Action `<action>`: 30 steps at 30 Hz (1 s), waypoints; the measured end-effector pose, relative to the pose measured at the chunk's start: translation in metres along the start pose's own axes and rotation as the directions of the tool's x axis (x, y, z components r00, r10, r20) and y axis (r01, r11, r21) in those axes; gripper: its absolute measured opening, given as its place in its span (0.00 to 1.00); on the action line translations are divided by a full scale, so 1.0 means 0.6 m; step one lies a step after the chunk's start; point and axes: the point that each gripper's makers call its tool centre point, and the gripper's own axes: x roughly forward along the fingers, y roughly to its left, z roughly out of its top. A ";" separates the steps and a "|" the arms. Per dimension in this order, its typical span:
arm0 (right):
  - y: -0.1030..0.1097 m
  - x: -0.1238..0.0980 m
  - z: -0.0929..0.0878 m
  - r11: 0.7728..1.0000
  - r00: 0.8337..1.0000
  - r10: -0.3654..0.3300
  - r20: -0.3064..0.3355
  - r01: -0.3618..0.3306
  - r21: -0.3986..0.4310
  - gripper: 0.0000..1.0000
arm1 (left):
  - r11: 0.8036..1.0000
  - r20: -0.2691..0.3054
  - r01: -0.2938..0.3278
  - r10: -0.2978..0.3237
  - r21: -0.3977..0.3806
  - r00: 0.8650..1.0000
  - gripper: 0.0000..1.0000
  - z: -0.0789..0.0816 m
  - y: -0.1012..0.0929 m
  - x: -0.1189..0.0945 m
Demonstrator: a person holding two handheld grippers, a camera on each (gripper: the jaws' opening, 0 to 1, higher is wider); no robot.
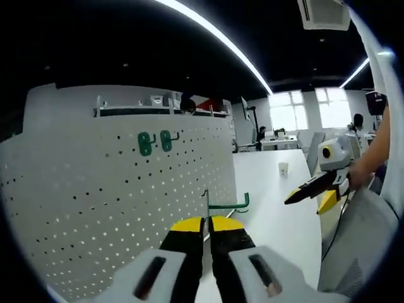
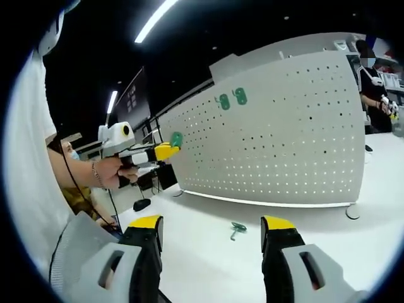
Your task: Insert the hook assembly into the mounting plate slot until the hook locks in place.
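Green hook [image 1: 228, 204] held at white pegboard [image 1: 95, 202], two green hooks [image 1: 155, 142] mounted, one loose [image 2: 237, 228] on table

Our left gripper [image 1: 207, 222] has its jaws pressed together; our right gripper [image 2: 212, 222] has its jaws spread wide, holding nothing.
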 end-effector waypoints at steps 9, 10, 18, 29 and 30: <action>0.001 0.000 0.002 1.000 1.000 0.001 -0.007 -0.001 -0.008 0.60 | 0.993 0.088 -0.086 0.093 -0.083 0.992 0.03 0.023 0.015 -0.028; 0.001 0.000 0.002 1.000 1.000 0.001 -0.007 -0.001 -0.007 0.60 | 0.994 0.082 -0.087 0.093 -0.073 0.992 0.03 0.021 0.015 -0.029; 0.004 -0.002 0.002 1.000 1.000 0.003 -0.012 -0.003 -0.011 0.60 | 0.990 0.099 -0.110 0.119 -0.087 0.988 0.03 0.028 0.022 -0.034; 0.015 -0.003 0.044 1.000 0.995 0.025 0.097 -0.024 -0.008 0.60 | 0.991 0.086 -0.105 0.113 -0.088 0.990 0.03 0.022 0.017 -0.030; 0.018 -0.005 0.055 0.999 0.992 0.029 0.126 -0.027 -0.017 0.60 | 0.990 0.085 -0.106 0.114 -0.088 0.990 0.03 0.021 0.017 -0.031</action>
